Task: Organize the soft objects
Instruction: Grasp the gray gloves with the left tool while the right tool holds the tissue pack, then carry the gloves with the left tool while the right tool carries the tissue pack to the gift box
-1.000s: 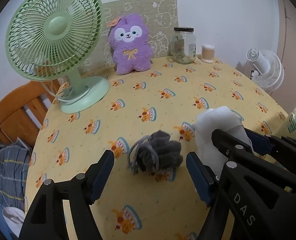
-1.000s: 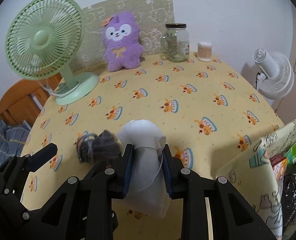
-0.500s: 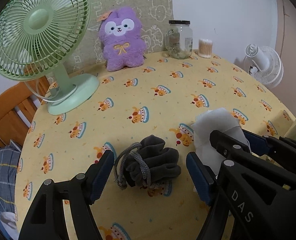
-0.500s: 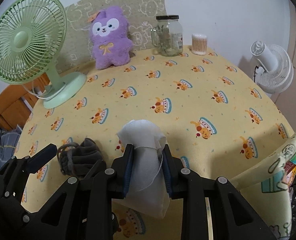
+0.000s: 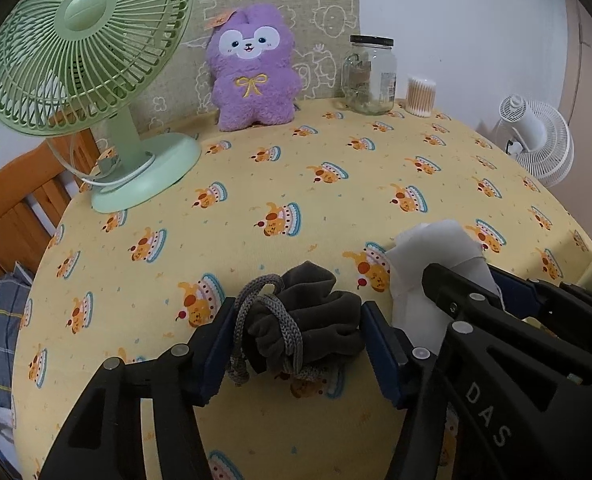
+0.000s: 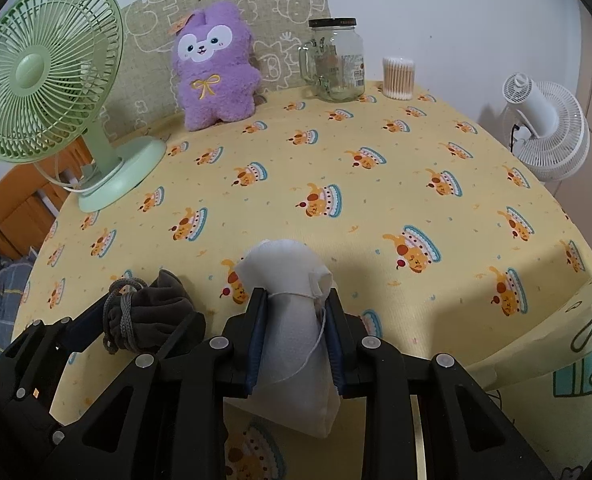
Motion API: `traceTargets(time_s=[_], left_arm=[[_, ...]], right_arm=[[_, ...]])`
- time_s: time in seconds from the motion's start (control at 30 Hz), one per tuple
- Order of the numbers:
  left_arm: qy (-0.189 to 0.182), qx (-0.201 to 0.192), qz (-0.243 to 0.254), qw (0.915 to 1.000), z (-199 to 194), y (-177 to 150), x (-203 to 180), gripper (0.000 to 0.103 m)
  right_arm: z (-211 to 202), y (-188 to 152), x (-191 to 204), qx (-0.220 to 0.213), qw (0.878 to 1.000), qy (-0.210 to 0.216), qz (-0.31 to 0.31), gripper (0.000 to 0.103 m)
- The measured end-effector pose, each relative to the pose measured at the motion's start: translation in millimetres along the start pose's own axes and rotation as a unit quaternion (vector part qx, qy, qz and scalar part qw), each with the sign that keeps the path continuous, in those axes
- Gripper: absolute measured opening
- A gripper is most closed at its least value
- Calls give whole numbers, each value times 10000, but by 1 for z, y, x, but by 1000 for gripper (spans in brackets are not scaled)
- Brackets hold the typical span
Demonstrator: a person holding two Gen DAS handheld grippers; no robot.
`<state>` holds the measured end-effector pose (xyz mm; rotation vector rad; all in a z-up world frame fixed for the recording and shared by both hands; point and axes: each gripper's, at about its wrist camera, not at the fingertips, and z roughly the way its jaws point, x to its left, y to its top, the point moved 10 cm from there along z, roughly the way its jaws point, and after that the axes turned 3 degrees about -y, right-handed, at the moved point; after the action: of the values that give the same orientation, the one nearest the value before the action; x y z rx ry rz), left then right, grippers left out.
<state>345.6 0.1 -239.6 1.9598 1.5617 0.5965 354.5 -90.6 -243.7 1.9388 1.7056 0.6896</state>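
A grey drawstring pouch (image 5: 307, 320) lies on the yellow tablecloth (image 5: 296, 184) near the front edge. My left gripper (image 5: 296, 308) straddles it and its jaws are closing, with both blue pads touching the pouch's sides. Just to its right, my right gripper (image 6: 294, 300) is shut on a white cloth pouch (image 6: 292, 320) at its tied neck; the pouch's body hangs below the pads. The right wrist view also shows the grey pouch (image 6: 152, 312) between the left gripper's fingers (image 6: 88, 320).
A green desk fan (image 5: 88, 48) stands at the back left, with a purple plush toy (image 5: 252, 68), a glass jar (image 5: 369, 76) and a cup of cotton swabs (image 5: 419, 90) along the back. Off the table are a white fan (image 5: 535, 140) on the right and a wooden chair (image 5: 12, 208) on the left.
The left gripper's jaws have come in from wide open until they touch the grey pouch. Both grippers sank a little toward the table. The right grip on the white pouch is unchanged.
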Motion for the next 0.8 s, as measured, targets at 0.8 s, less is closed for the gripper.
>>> traceTargets(time_s=[0.8], left_arm=[[174, -2, -554, 9983, -51, -32, 8, 60]], right_arm=[[-42, -21, 19, -39, 9990, 350, -278, 31]])
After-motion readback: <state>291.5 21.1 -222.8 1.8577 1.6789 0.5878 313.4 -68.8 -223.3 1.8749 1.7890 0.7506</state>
